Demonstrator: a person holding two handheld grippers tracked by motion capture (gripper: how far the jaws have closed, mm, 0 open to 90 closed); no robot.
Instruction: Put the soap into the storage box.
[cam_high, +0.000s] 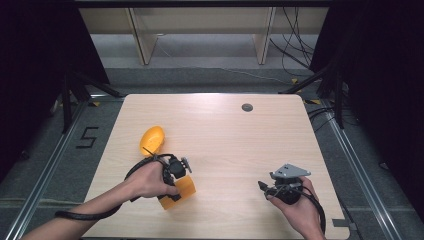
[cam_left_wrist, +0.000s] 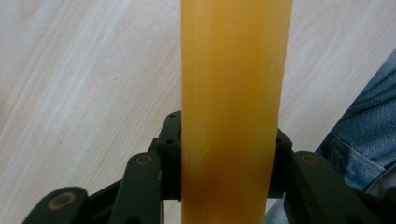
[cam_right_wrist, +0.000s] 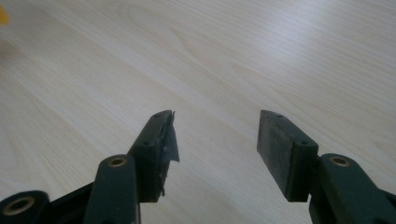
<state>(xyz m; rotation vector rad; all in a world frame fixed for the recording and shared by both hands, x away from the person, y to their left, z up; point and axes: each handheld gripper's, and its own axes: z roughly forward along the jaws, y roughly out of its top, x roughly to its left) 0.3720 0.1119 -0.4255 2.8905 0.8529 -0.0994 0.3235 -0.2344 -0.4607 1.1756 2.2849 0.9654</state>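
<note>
While high view hides grip, left claw (cam_left_wrist: 227, 154) view shows block (cam_left_wrist: 233, 93) clamped; right claw (cam_right_wrist: 215, 140) wide over desk (cam_right_wrist: 233, 56).

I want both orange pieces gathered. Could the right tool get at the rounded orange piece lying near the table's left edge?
Probably yes: the right tool is open and empty, with bare table between it and the rounded orange piece, though that's a long cross-table stretch.

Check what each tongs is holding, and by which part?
Left tongs clamp the orange block across its narrow sides, near one end. Right tongs open, holding nothing.
</note>
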